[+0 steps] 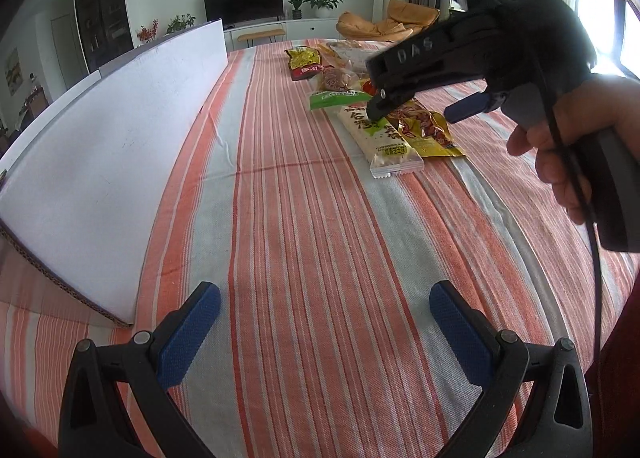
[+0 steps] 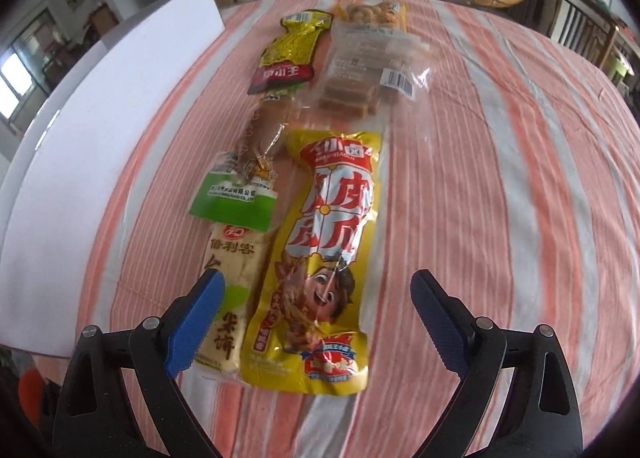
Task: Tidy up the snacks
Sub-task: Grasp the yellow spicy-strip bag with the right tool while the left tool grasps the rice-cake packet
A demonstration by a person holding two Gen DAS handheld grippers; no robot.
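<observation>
Several snack packs lie in a cluster on the striped tablecloth. A long yellow chicken-feet pack (image 2: pixel 320 258) lies nearest, beside a cream rice-cracker pack (image 2: pixel 232 270) with a green-and-white pack (image 2: pixel 236 198) over its top end. Farther off lie a yellow-and-red pack (image 2: pixel 292 50) and a clear bag of biscuits (image 2: pixel 368 66). My right gripper (image 2: pixel 316 314) is open and hovers over the yellow pack's lower half. It also shows in the left wrist view (image 1: pixel 424 98), above the cream pack (image 1: pixel 380 138). My left gripper (image 1: pixel 324 326) is open and empty over bare cloth.
A white cardboard box wall (image 1: pixel 120 138) stands along the left side of the table; it also shows in the right wrist view (image 2: pixel 100 118). The striped tablecloth (image 1: pixel 300 218) covers the table. A person's hand (image 1: pixel 560 150) holds the right gripper's handle.
</observation>
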